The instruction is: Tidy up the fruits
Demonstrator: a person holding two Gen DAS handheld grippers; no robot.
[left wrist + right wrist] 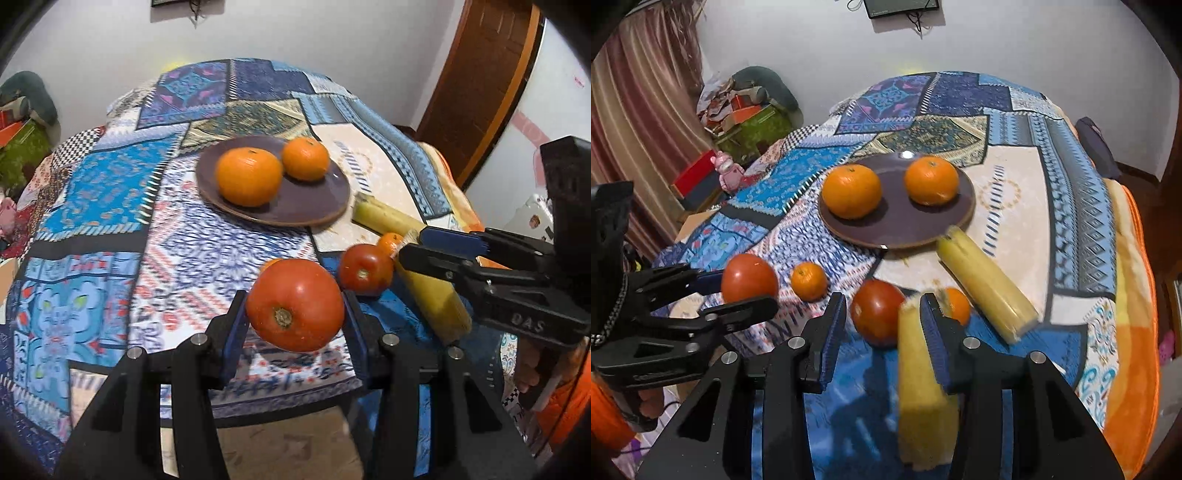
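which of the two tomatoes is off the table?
The larger-looking tomato, clamped between the left gripper's pads and lifted clear. The other tomato sits free on the patchwork cloth beside the right gripper.

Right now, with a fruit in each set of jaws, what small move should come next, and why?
Probably carry the large red tomato, gripped in the left gripper, over to the round dark purple plate. Two big oranges already sit there, with bare plate in front. The right gripper has the pale yellow corn cob against one pad only.
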